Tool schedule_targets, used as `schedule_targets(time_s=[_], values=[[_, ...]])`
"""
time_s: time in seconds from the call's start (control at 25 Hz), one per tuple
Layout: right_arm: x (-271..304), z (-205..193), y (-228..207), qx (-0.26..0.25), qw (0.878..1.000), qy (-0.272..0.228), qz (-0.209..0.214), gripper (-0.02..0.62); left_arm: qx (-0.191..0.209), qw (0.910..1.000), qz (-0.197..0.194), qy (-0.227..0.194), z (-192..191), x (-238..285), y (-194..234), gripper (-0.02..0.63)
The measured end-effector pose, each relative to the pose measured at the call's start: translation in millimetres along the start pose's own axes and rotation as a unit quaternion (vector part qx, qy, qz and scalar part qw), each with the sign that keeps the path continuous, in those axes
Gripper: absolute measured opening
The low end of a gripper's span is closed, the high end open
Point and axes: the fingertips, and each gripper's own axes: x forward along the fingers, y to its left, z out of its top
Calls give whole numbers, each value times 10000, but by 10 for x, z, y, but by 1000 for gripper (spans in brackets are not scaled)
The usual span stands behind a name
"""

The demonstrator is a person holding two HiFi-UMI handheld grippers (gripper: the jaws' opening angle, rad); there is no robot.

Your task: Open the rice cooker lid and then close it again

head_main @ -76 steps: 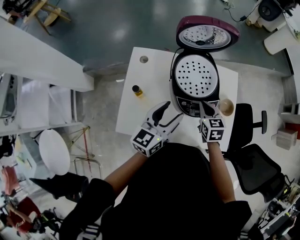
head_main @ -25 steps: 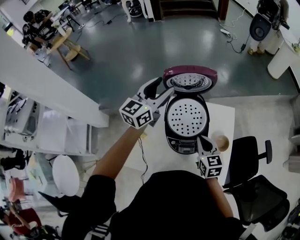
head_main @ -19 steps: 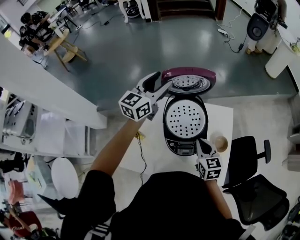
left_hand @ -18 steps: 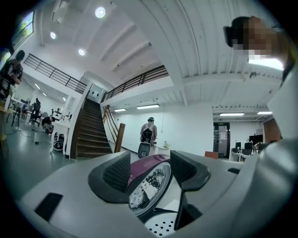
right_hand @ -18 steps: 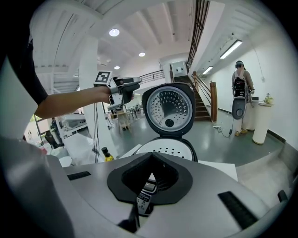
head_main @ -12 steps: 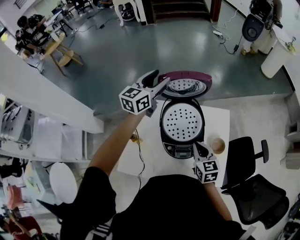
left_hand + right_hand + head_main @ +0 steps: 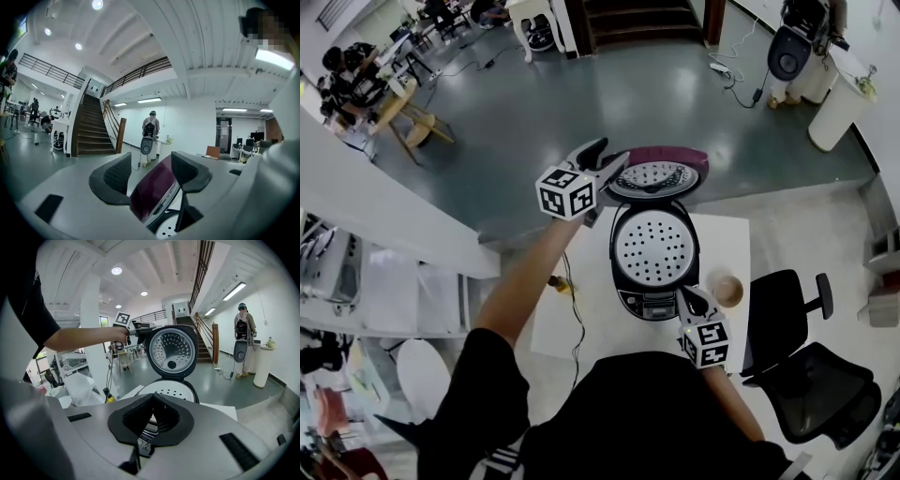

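Note:
The rice cooker (image 7: 653, 251) stands on the white table (image 7: 724, 239) with its maroon lid (image 7: 656, 175) raised upright and a perforated white tray showing in the pot. My left gripper (image 7: 613, 159) is held out level at the lid's upper left rim, jaws open. In the left gripper view the lid's maroon shell (image 7: 151, 193) shows between the fingers (image 7: 117, 176) of the left gripper (image 7: 152, 172). My right gripper (image 7: 684, 298) is shut and empty at the cooker's front panel. The right gripper (image 7: 152, 401) faces the lid's inner plate (image 7: 171, 350), with the left gripper (image 7: 142, 327) at the lid's edge.
A brown cup (image 7: 727, 289) stands right of the cooker, close to my right gripper. A small yellow bottle (image 7: 555, 282) and a cable lie on the table's left part. A black office chair (image 7: 802, 352) stands to the right. A person (image 7: 150, 125) stands far off.
My left gripper rose from the table's front to the raised lid's left rim and has edged closer to it. The right gripper stays at the cooker's front.

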Motion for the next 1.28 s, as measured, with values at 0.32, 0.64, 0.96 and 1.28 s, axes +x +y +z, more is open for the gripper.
schedule_targets(time_s=[0.32, 0.64, 0.96, 1.28], values=[[-32, 138, -46, 31, 9997, -232, -60, 0, -222, 9997, -45, 91, -100, 35, -38, 245], [-106, 86, -3, 1, 9997, -222, -31, 0, -101, 9991, -192, 359, -113, 5, -96, 245], [-218, 100, 14, -222, 9992, -338, -39, 0, 647, 9942, -503, 701, -138, -60, -307, 218], [-281, 18, 48, -102, 9995, -291, 103, 0, 1360, 9843, -536, 991, -183, -146, -512, 184]])
